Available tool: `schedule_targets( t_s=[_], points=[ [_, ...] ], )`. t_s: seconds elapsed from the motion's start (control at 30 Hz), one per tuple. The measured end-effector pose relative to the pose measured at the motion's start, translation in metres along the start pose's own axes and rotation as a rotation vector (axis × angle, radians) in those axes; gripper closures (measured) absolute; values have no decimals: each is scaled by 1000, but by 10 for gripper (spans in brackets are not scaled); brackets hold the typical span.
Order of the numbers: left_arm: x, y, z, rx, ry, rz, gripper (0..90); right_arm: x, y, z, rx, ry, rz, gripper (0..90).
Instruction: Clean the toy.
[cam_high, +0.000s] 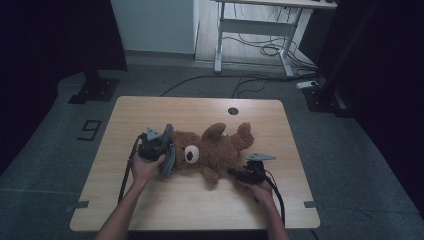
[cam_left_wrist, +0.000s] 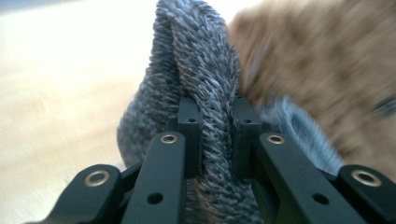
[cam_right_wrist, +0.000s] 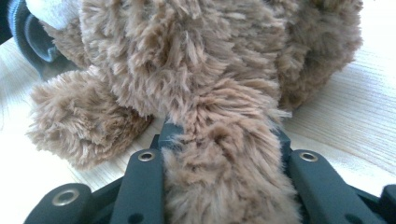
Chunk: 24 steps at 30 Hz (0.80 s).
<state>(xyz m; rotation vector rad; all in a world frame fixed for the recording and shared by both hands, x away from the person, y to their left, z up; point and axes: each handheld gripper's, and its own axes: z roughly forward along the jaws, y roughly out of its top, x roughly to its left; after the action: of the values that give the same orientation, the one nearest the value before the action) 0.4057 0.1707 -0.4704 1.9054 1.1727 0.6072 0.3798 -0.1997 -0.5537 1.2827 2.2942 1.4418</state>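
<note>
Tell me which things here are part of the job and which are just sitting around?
In the job:
- teddy bear
- grey knit hat
- left tool, gripping the hat
- right tool, gripping a bear limb

Just about:
- table
- white desk
- floor cables

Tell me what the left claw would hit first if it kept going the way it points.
Probably the bear's head. The left claw is shut on the grey hat, and the brown fur lies right behind the hat, though how close is blurred.
</note>
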Motion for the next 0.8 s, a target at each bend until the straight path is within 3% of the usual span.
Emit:
schedule_targets(
  t_s=[0.1, 0.17, 0.23, 0.3, 0.33, 0.4, 0.5, 0.53, 0.63, 0.8],
  points=[
    [-8, 13, -7, -44, -13, 19, 775, 0, 0, 0, 0, -2, -2, 627],
    [-21, 32, -11, -84, -57, 31, 775, 1, 0, 0, 0, -6, -4, 626],
    [-28, 39, -10, -87, -66, 43, 775, 1, 0, 0, 0, -5, -4, 626],
    [-45, 55, 0, -77, -87, 80, 774, 1, 0, 0, 1, -5, -1, 626],
    [-45, 55, 0, -77, -87, 80, 774, 1, 0, 0, 1, -5, -1, 626],
    [-56, 63, 17, -42, -99, 91, 772, 1, 0, 0, 1, -4, -4, 626],
    [-59, 63, 30, 0, -106, 87, 770, 1, 0, 0, 1, -3, -5, 626],
    [-59, 58, 41, 49, -127, 68, 767, 1, 0, 0, 1, -3, -8, 626],
    [-57, 51, 47, 87, -149, 63, 766, 1, 0, 0, 1, -1, -11, 625],
    [-59, 43, 41, 99, -152, 94, 771, 3, 0, 0, 5, -13, -22, 606]
  ],
)
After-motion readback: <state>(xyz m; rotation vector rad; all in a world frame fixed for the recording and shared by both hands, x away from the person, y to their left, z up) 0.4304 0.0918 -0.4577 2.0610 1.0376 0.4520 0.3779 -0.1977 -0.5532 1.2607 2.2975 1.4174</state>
